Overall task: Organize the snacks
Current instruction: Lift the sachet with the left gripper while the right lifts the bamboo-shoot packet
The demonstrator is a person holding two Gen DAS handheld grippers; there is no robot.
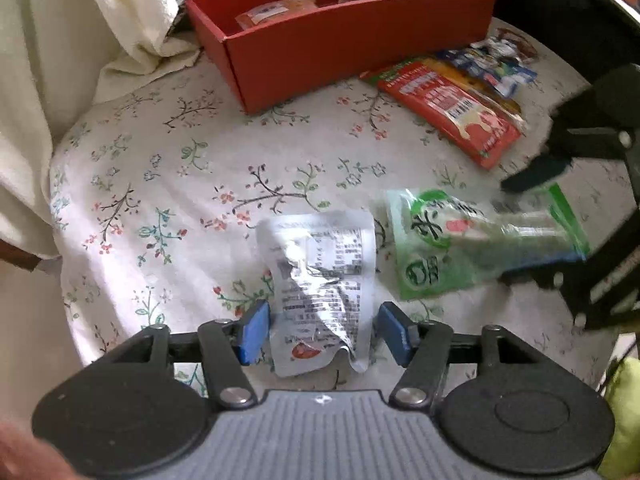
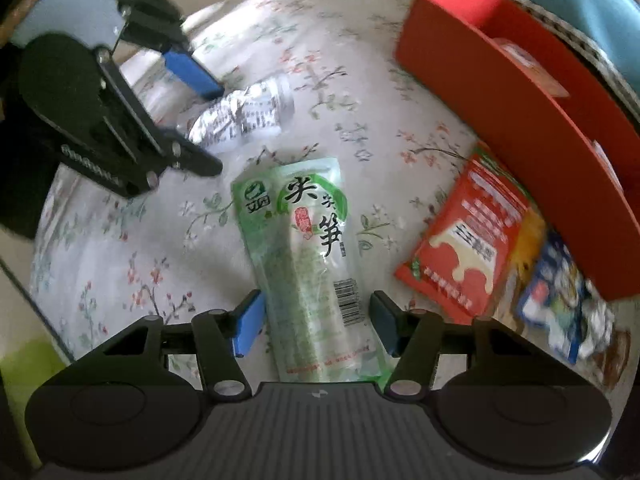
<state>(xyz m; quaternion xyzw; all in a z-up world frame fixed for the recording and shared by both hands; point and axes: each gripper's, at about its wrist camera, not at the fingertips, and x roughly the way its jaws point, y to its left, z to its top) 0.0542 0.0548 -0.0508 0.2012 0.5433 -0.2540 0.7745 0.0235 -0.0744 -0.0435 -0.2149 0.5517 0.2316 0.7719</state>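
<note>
My left gripper (image 1: pixel 320 330) is open, its blue pads either side of a crumpled silver snack packet (image 1: pixel 320 276) lying on the floral cloth. My right gripper (image 2: pixel 316 326) is open around the lower end of a green bamboo-shoot packet (image 2: pixel 308 248), which also shows in the left wrist view (image 1: pixel 472 244). The red box (image 1: pixel 320 40) stands at the back with a few orange snack packs (image 1: pixel 276 12) inside. The silver packet (image 2: pixel 244 114) and the left gripper (image 2: pixel 200 120) show at upper left in the right wrist view.
A red snack packet (image 1: pixel 452 112) and a blue-and-white packet (image 1: pixel 488 64) lie beside the red box (image 2: pixel 520 120) on the right. A cream cloth (image 1: pixel 60 60) hangs at the left. The floral table cover (image 1: pixel 160 184) ends at a rounded edge.
</note>
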